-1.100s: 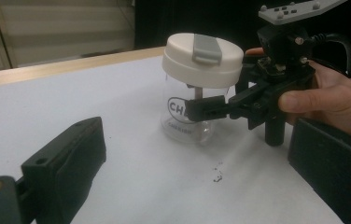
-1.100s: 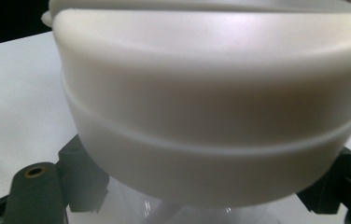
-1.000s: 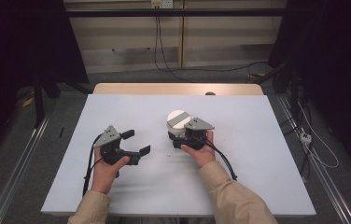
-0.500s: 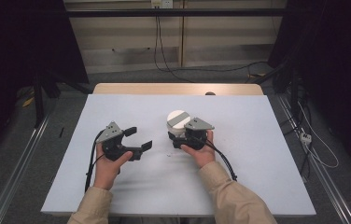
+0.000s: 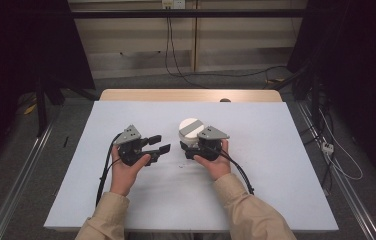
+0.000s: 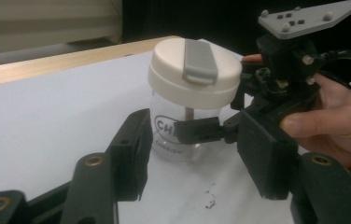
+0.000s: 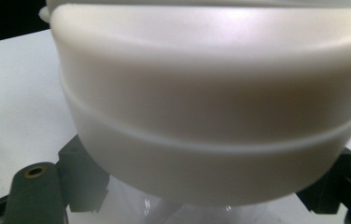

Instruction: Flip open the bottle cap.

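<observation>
Upright on the white worktop (image 5: 276, 165) stands a clear jar (image 6: 183, 135) with a cream lid (image 5: 190, 126); the right gripper (image 5: 192, 149) has its fingers clenched on the jar's glass body below the lid; left of the jar, the left gripper (image 5: 157, 144) is apart from it, fingers released, having just been closing with nothing between them; small dark specks (image 6: 209, 199) lie just before the jar.

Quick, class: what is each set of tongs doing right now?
Left tongs: open, jaws just closing, gripping nothing.
Right tongs: shut on the clear jar.
</observation>
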The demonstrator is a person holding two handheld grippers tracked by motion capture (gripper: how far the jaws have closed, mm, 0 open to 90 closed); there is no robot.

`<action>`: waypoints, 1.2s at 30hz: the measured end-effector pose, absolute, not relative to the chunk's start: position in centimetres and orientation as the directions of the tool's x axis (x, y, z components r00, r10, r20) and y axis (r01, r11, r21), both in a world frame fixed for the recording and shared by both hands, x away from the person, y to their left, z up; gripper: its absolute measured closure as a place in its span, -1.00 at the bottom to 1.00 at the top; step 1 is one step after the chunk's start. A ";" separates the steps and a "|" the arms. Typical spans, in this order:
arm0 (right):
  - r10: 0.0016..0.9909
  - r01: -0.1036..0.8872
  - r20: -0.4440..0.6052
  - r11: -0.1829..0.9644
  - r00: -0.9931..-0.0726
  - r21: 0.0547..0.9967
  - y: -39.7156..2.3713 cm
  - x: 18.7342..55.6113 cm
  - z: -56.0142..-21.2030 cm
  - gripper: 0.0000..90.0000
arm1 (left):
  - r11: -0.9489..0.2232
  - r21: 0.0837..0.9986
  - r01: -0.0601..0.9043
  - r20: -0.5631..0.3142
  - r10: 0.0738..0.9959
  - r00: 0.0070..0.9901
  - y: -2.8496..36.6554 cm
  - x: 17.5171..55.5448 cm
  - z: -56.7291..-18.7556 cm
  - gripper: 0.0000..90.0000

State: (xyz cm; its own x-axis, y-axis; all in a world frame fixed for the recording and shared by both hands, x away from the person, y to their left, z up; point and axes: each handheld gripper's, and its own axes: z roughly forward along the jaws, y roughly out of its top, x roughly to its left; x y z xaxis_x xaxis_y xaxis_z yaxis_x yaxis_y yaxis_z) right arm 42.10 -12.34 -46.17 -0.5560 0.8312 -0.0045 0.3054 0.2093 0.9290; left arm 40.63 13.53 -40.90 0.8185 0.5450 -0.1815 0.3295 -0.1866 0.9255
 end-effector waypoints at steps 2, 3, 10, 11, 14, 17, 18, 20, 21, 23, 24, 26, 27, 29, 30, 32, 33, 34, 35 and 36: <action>0.831 0.306 -0.003 0.208 -0.556 0.929 -12.4 42.1 -46.2 -0.59 | -0.188 0.926 0.328 -0.180 0.542 0.821 13.4 40.8 -40.9 0.16; 0.831 0.305 -0.005 0.209 -0.556 0.929 -12.3 42.1 -46.2 -0.59 | -0.189 0.925 0.329 -0.181 0.542 0.821 13.4 40.9 -40.9 0.21; 0.831 0.306 -0.005 0.210 -0.556 0.929 -12.3 42.1 -46.2 -0.59 | -0.187 0.922 0.338 -0.193 0.536 0.822 13.0 41.4 -41.0 0.63; 0.831 0.306 -0.006 0.211 -0.556 0.929 -12.3 42.1 -46.2 -0.59 | -0.197 0.921 0.336 -0.184 0.540 0.821 12.9 41.5 -41.1 0.68; 0.831 0.307 -0.004 0.210 -0.556 0.928 -12.3 42.1 -46.2 -0.59 | -0.212 0.917 0.336 -0.177 0.539 0.823 12.7 41.7 -41.2 0.80; 0.831 0.306 -0.005 0.211 -0.556 0.928 -12.3 42.1 -46.2 -0.59 | -0.220 0.915 0.338 -0.180 0.527 0.830 12.4 42.0 -41.1 0.93; 0.831 0.306 -0.005 0.211 -0.556 0.928 -12.3 42.1 -46.2 -0.59 | -0.223 0.914 0.340 -0.183 0.522 0.833 12.2 42.0 -41.0 0.97; 0.831 0.306 -0.007 0.212 -0.556 0.928 -12.3 42.1 -46.2 -0.59 | -0.221 0.914 0.341 -0.186 0.518 0.835 12.1 42.1 -40.9 1.00; 0.831 0.307 -0.006 0.212 -0.557 0.928 -12.3 42.1 -46.2 -0.59 | -0.223 0.911 0.348 -0.191 0.519 0.833 11.9 42.1 -40.8 1.00; 0.831 0.309 -0.002 0.209 -0.556 0.928 -12.3 42.1 -46.2 -0.59 | -0.235 0.908 0.346 -0.181 0.525 0.831 11.7 42.2 -40.7 1.00; 0.831 0.307 -0.005 0.211 -0.557 0.928 -12.3 42.1 -46.2 -0.59 | -0.238 0.907 0.349 -0.181 0.527 0.831 11.6 42.3 -40.7 1.00; 0.831 0.305 -0.010 0.215 -0.557 0.928 -12.3 42.1 -46.2 -0.59 | -0.240 0.904 0.355 -0.183 0.531 0.827 11.5 42.3 -40.8 1.00; 0.831 0.307 -0.008 0.214 -0.557 0.927 -12.3 42.1 -46.2 -0.59 | -0.250 0.902 0.352 -0.176 0.531 0.829 11.4 42.4 -40.8 1.00; 0.831 0.309 -0.005 0.212 -0.556 0.927 -12.3 42.1 -46.2 -0.59 | -0.253 0.901 0.353 -0.174 0.533 0.828 11.3 42.4 -40.8 1.00; 0.831 0.308 -0.007 0.214 -0.557 0.927 -12.3 42.1 -46.2 -0.59 | -0.255 0.901 0.351 -0.171 0.535 0.827 11.2 42.4 -40.7 1.00; 0.831 0.309 -0.006 0.213 -0.557 0.927 -12.3 42.1 -46.2 -0.59 | -0.261 0.898 0.355 -0.169 0.540 0.824 11.1 42.5 -40.7 1.00; 0.831 0.309 -0.005 0.213 -0.557 0.927 -12.3 42.1 -46.2 -0.59 | -0.261 0.898 0.355 -0.169 0.540 0.824 11.1 42.5 -40.7 1.00; 0.831 0.309 -0.006 0.214 -0.557 0.927 -12.3 42.1 -46.2 -0.59 | -0.254 0.897 0.362 -0.176 0.546 0.819 11.0 42.6 -40.6 1.00; 0.831 0.308 -0.007 0.214 -0.557 0.927 -12.3 42.1 -46.2 -0.59 | -0.256 0.896 0.363 -0.177 0.545 0.820 11.0 42.7 -40.6 1.00; 0.831 0.308 -0.008 0.215 -0.557 0.927 -12.3 42.1 -46.2 -0.59 | -0.262 0.894 0.364 -0.174 0.547 0.819 10.9 42.7 -40.6 1.00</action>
